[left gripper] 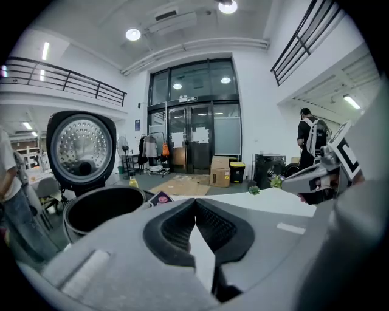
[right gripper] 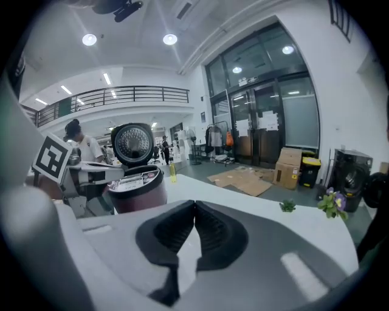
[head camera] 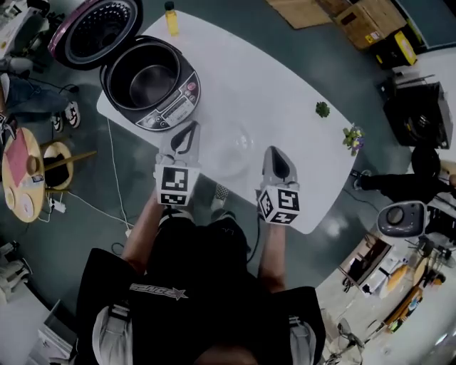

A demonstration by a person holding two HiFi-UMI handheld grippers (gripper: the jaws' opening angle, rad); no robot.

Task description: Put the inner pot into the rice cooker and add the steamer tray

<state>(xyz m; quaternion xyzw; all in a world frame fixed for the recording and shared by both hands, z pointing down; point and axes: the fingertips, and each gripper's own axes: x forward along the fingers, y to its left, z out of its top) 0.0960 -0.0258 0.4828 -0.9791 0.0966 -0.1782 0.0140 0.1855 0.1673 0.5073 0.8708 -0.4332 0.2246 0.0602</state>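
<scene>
The rice cooker [head camera: 151,84] stands at the far left of the white table [head camera: 271,78] with its lid [head camera: 96,30] swung up. A dark, shiny inner pot [head camera: 147,78] sits inside it. A faint clear round tray [head camera: 241,145] lies on the table just ahead of and between both grippers. My left gripper [head camera: 191,127] hovers near the cooker's front panel, jaws shut and empty. My right gripper [head camera: 272,151] is beside it to the right, also shut on nothing. The cooker [left gripper: 100,209] shows left of the left gripper [left gripper: 194,201], and the cooker [right gripper: 137,188] shows left of the right gripper [right gripper: 194,203].
A yellow bottle [head camera: 171,18] stands at the table's far edge behind the cooker. A small green plant [head camera: 323,109] and a flowering sprig [head camera: 353,137] sit near the right edge. A person [left gripper: 310,136] stands beyond the table; cardboard boxes [left gripper: 222,171] lie on the floor.
</scene>
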